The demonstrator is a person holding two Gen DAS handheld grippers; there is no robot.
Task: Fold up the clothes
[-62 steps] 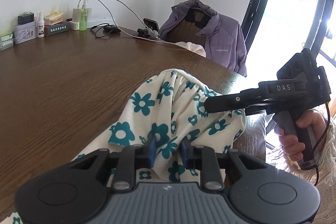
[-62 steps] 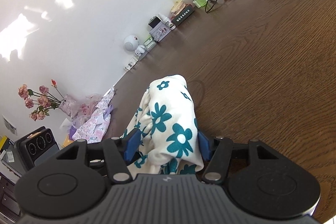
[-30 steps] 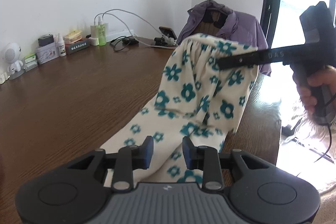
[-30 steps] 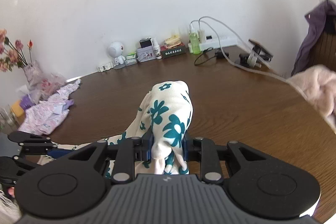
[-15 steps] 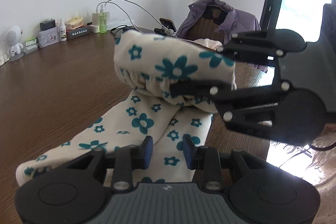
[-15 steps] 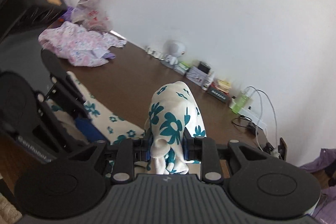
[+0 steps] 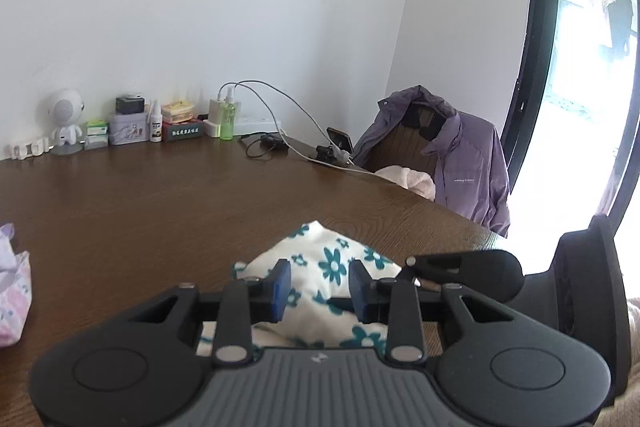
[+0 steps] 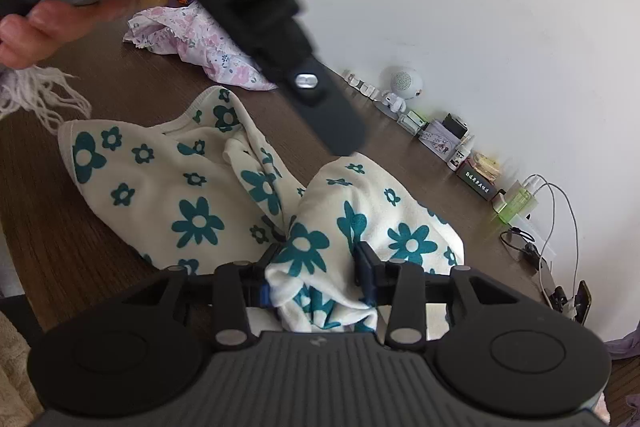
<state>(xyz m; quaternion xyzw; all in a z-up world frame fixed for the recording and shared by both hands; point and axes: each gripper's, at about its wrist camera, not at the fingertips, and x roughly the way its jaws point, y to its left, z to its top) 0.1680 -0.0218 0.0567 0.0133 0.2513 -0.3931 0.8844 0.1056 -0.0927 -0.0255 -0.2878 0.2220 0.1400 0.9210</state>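
Floral garment (image 8: 192,187) dropped onto table (image 7: 160,211) (edge near) — far side open.

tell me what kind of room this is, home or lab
Most likely a lived-in home room, not a lab. A purple jacket hangs over a chair by a wooden table, toiletry bottles and small boxes line the wall, and laundry hangs outside the window.

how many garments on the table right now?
2. The cream garment with teal flowers lies in front, a bunch of it between the right gripper's opening jaws; the pink floral garment is farther back. Others may be hidden.
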